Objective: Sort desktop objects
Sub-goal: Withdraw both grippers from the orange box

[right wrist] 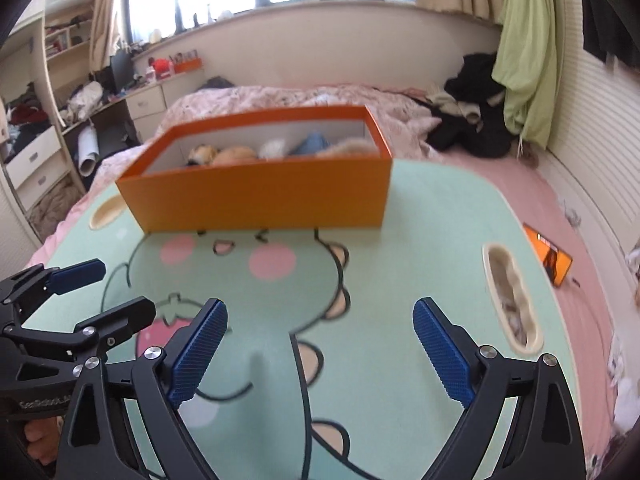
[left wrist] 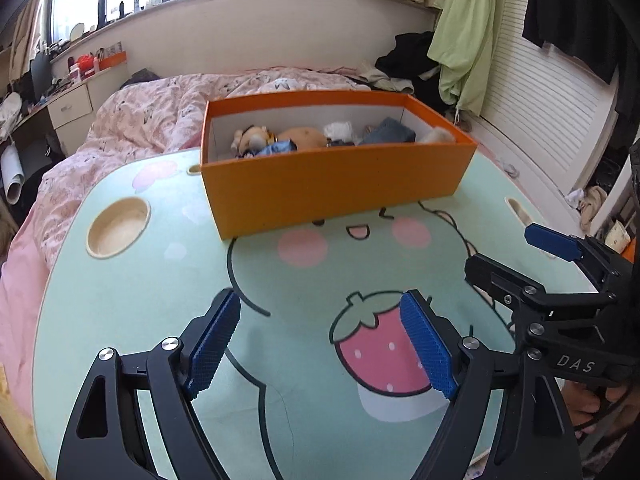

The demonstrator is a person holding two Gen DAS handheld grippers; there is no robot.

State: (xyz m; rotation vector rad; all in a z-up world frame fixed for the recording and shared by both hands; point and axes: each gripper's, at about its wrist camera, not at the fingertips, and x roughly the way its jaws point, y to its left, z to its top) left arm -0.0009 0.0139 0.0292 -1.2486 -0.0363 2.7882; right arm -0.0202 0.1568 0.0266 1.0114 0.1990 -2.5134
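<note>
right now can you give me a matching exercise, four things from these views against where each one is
Things:
1. orange box
2. round cup recess
3. phone
4. light green garment

Places:
A. on the pink bedding beside the lap table's right edge
B. hanging near the curtain on the right
C. on the far part of the lap table, holding plush toys
D. sunk into the lap table's left side

Pairs: 1-C, 2-D, 3-A, 4-B
</note>
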